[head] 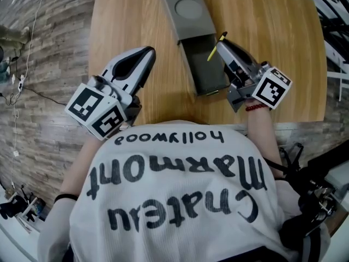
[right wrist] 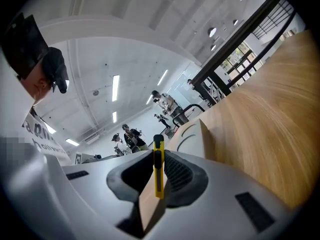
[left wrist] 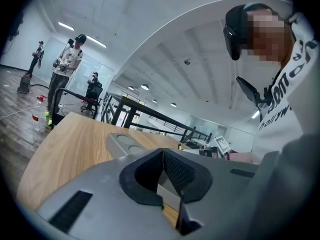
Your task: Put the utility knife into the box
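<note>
A slim yellow utility knife (head: 216,46) (right wrist: 158,167) is clamped in my right gripper (head: 223,43) (right wrist: 158,170), which is shut on it and hovers at the right edge of the box's open drawer. The grey box (head: 185,10) (right wrist: 202,134) (left wrist: 125,143) lies lengthwise on the wooden table, its dark drawer (head: 203,63) pulled out toward me. My left gripper (head: 146,52) (left wrist: 162,173) is shut with nothing in it, held over the table to the left of the drawer.
Two round recesses (head: 188,7) mark the box's lid. The wooden table (head: 131,21) ends near my body; wood-pattern floor and cables (head: 22,81) lie to the left. Black gear (head: 311,195) sits at the lower right. People (left wrist: 67,59) stand in the room behind.
</note>
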